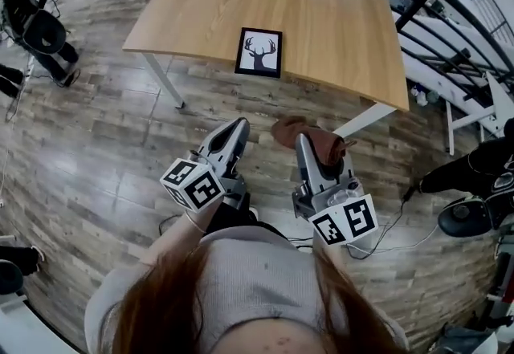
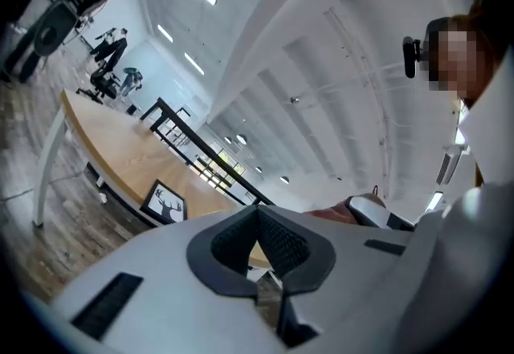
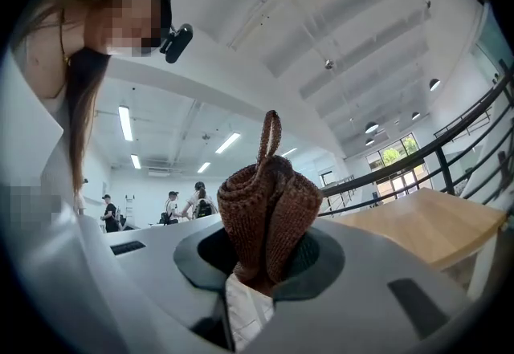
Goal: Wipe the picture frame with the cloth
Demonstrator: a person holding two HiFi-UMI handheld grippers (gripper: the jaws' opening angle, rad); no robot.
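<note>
While the right gripper [image 1: 307, 148] clamps the cloth [image 1: 289, 129] and the left gripper [image 1: 236, 131] is closed empty, wiping seems unstarted; next, reach the frame [image 1: 259, 51] at the worktop's [image 1: 329, 15] near edge

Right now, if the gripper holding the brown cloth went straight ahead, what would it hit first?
Probably the near edge of the wooden table, right of the picture frame, though it may pass just above.

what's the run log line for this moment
left tool: shut, empty | right tool: shut on cloth | picture frame: on table, near edge, untouched | wipe: not started
</note>
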